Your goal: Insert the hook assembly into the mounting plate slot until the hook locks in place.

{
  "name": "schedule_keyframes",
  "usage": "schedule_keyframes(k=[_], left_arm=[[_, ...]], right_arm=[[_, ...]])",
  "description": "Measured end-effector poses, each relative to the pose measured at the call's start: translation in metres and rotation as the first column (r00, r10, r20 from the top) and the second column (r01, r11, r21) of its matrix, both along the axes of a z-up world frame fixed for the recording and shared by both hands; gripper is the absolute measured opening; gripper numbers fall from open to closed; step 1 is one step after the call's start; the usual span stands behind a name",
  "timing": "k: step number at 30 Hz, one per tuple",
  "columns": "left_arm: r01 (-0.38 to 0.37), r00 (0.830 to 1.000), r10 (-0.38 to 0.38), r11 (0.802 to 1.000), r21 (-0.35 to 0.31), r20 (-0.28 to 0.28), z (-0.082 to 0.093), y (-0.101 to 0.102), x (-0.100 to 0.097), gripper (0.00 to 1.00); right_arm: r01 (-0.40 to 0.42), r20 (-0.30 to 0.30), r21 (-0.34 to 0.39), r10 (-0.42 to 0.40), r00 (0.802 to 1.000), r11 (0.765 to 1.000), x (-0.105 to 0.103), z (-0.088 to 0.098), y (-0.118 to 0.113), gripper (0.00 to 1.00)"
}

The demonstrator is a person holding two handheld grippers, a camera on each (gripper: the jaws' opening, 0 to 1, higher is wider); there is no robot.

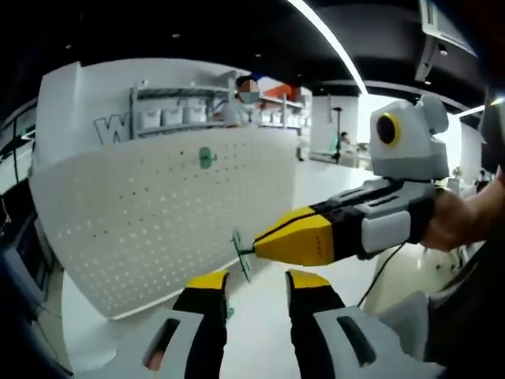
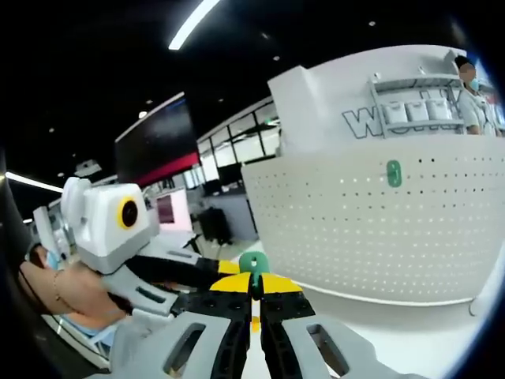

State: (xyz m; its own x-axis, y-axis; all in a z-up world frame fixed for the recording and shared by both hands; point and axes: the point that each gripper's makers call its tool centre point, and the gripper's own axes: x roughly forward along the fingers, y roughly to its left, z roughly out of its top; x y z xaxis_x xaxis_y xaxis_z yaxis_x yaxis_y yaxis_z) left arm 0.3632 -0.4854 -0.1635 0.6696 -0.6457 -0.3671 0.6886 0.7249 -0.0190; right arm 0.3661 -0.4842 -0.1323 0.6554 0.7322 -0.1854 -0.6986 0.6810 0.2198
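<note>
pegboard [image 1: 158, 213] upright ahead, one green hook [image 1: 206, 157] already mounted high on it. right gripper [image 2: 254, 296] pinches a green hook piece [image 1: 241, 253] between closed jaws, off the board's lower right edge, open floor between. left gripper [image 1: 256, 284] jaws apart, holding nothing, just below.

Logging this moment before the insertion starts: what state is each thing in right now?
Right gripper: shut on hook.
Hook: green, held at the fingers, off the board, not inserted.
Left gripper: open, holding nothing.
Pegboard: upright, white, perforated.
Green piece: already mounted on the pegboard, near its top.
</note>
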Motion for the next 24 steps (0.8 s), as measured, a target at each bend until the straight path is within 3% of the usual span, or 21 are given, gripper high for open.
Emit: schedule_keyframes(k=[7,12,17,24], left_arm=[[-0.018,1.000,0.017,1.000,-0.025,-0.022,-0.003,0.001,-0.001,0.67],[-0.006,0.999,0.004,0.998,-0.065,-0.033,-0.001,-0.001,-0.005,0.73],[-0.005,1.000,0.004,0.997,-0.075,-0.017,0.002,-0.002,-0.006,0.93],[0.009,0.999,-0.014,0.993,-0.120,-0.034,0.004,-0.005,-0.011,1.00]], right_arm=[[-0.001,0.000,-0.018,0.001,1.000,1.000,0.001,-0.003,-0.002,0.00],[-0.003,-0.007,-0.037,0.002,1.000,0.999,0.000,-0.008,-0.004,0.00],[0.000,0.007,-0.052,0.001,1.000,0.999,0.001,-0.010,-0.005,0.00],[0.012,0.011,-0.064,-0.011,1.000,0.998,0.005,-0.012,-0.008,0.00]])
